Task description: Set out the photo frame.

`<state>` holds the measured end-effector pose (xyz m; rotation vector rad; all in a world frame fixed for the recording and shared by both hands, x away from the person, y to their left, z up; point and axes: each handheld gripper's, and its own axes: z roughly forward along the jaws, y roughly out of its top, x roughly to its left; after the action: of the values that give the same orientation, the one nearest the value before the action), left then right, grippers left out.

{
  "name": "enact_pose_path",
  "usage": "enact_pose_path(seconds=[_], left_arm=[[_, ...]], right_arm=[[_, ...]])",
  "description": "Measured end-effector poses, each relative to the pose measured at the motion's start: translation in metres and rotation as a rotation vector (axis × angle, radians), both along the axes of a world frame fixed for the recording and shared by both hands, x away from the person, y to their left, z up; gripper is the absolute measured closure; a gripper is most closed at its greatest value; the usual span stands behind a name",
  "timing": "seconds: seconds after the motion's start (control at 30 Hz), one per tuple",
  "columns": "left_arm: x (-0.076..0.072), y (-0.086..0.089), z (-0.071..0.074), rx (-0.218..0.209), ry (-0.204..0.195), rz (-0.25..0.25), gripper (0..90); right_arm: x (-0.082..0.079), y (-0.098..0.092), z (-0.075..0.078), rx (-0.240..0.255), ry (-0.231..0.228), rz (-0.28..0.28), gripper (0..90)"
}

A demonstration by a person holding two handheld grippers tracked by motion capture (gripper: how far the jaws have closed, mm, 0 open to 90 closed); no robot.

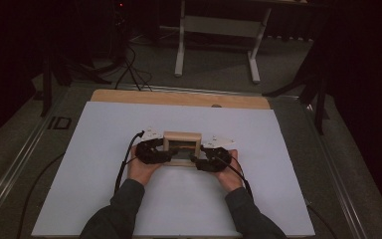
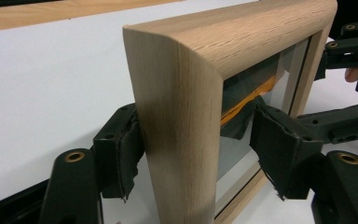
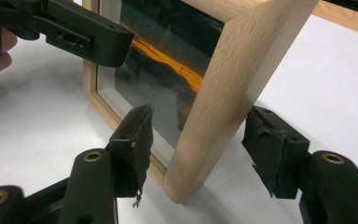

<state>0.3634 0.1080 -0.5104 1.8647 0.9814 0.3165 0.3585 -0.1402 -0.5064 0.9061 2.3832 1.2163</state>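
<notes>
Wooden picture frame (image 1: pixel 181 148) stands upright near the middle of the white bench (image 1: pixel 104 174), glass side towards me, one tool at each side rail.

Left tool (image 2: pixel 191 154): jaws spread either side of the left rail. The outer pad (image 2: pixel 121 156) touches the wood; the inner one sits in front of the glass, gap visible. So open, straddling, not clamped. Right tool (image 3: pixel 193 151): same story, jaws astride the right rail with daylight on both sides, open.

Risks as I read them:
- Frame looks to be balanced on its bottom edge (I see no stand). If one tool closes first or nudges sideways, it could tip backward or skid on the smooth sheet.
- Inner pads (image 3: pixel 137 144) close towards the glass (image 3: pixel 168 70), not just the wood. Too deep a bite presses the pane.
- Rail faces are rounded and smooth, so a grip near the edge may slip off.
- Uneven closing could twist the frame between the two tools.

Hard to tell:
- Back of the frame and any prop are hidden.
- Picture behind the glass is dark with an orange streak, mostly reflections.
- From the high view the jaws blur into the frame.
- Bottom edge contact is partly cut off.
</notes>
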Motion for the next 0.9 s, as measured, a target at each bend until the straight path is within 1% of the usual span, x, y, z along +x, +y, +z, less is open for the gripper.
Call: enact_pose_path(seconds=[0.27,0.53,0.7,0.8,0.9], left_arm=[[-0.001,0.001,0.001,0.017,0.004,0.01,33.0],[-0.006,0.003,0.004,0.027,0.002,0.004,32.5],[-0.01,0.005,0.008,0.025,-0.009,0.009,32.5],[-0.012,0.007,0.01,0.034,-0.019,0.023,32.5],[-0.015,0.012,0.012,0.03,-0.022,0.031,32.5]], right_arm=[[0.0,-0.001,0.001,0.002,-0.001,-0.001,39.7],[-0.001,-0.005,0.006,0.019,-0.005,-0.004,39.3],[-0.003,-0.006,0.009,0.022,-0.011,0.001,39.0],[-0.004,-0.007,0.011,0.025,-0.013,0.001,38.8],[-0.005,-0.009,0.014,0.033,-0.018,0.001,38.4]])
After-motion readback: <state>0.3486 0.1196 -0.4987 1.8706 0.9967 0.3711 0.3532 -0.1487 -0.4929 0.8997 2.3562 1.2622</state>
